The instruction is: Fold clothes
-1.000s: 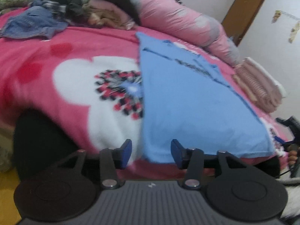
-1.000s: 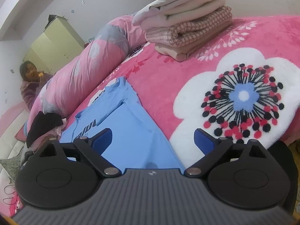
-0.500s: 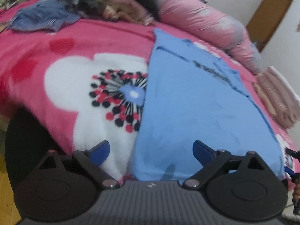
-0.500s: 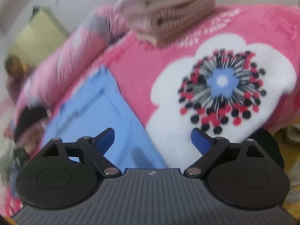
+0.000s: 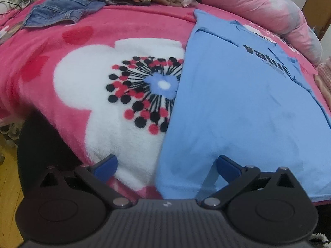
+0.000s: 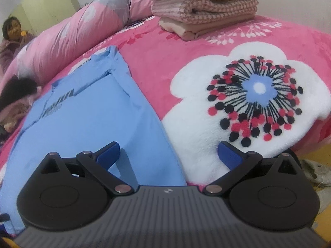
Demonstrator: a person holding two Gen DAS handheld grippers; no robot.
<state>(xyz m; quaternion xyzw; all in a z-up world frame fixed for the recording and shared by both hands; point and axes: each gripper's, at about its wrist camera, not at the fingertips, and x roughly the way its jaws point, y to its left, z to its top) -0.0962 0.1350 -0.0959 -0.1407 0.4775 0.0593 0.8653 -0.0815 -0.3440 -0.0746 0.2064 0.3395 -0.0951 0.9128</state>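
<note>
Your left gripper (image 5: 165, 164) is opening wide, nothing clamped; the blue T-shirt (image 5: 238, 103)'s near corner lies between its jaws on the pink blanket (image 5: 72, 41). Your right gripper (image 6: 168, 153) is opening too, straddling the shirt's other near corner. Beyond the right jaws sits a folded stack (image 6: 204, 12).

The blanket (image 5: 128, 29) on the bed is thick, fuzzy fleece. The blue T-shirt (image 5: 238, 111) is smooth, matt cotton-like cloth. Faded denim jeans (image 5: 62, 10) look coarse. The folded stack (image 6: 204, 6) is soft woven cloth. The floor (image 5: 8, 177) is glossy wood.
</note>
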